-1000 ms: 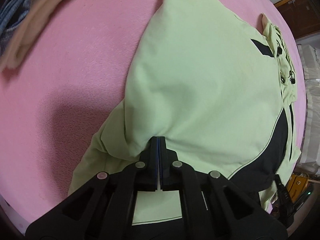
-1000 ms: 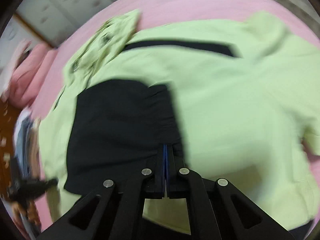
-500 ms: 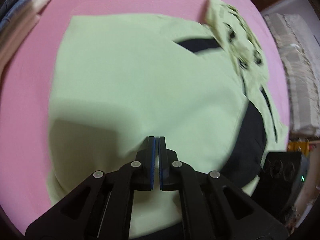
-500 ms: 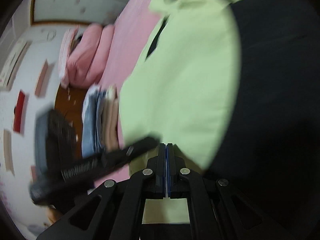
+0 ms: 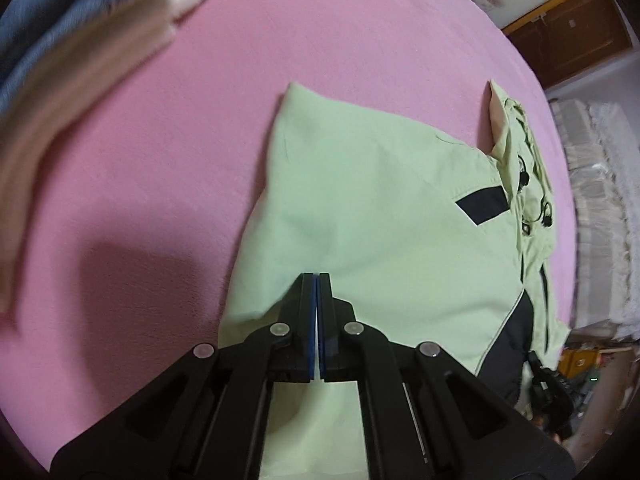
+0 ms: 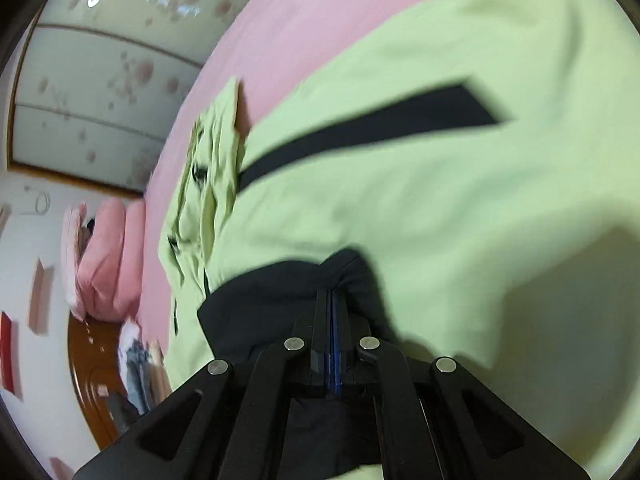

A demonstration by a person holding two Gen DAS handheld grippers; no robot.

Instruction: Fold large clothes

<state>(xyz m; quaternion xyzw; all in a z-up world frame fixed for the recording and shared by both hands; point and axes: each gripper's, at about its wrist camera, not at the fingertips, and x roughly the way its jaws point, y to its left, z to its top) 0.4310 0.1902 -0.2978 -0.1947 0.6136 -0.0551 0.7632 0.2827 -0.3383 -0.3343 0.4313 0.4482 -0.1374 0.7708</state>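
Jacket (image 5: pixel 380 208), pale green with black panels, lies spread across the pink bed (image 5: pixel 168 160), its collar end toward the far edge and its near hem bunched up at the near edge where both tools are working. Left gripper (image 5: pixel 317 280) has its jaws pressed together on a fold of green cloth at the jacket's near left side, the fabric pulled into a small ridge right at the fingertips. Right gripper (image 6: pixel 332 300) is clamped too, this one on the black panel (image 6: pixel 280 300) at the near right side, with the dark cloth puckering around the tips. So both near corners look pinched, and the likely next move is carrying that hem over toward the collar (image 5: pixel 520 168).

Here is where it could slip. Each grip takes only a thin pinch of cloth near the very tips, and a smooth shell fabric may slide out under a quick pull, dropping one corner and leaving the fold crooked. If one hand leads the other, the crease will run skewed across the back. The collar end sits rumpled, with cord toggles showing, so it may bunch under the folded layer. A stack of folded clothes (image 5: pixel 80 60) rests near the bed's far left corner, well apart from the jacket, yet a wide swing to that side might brush it. The right view is blurred, so how much black cloth sits between those jaws cannot be told.
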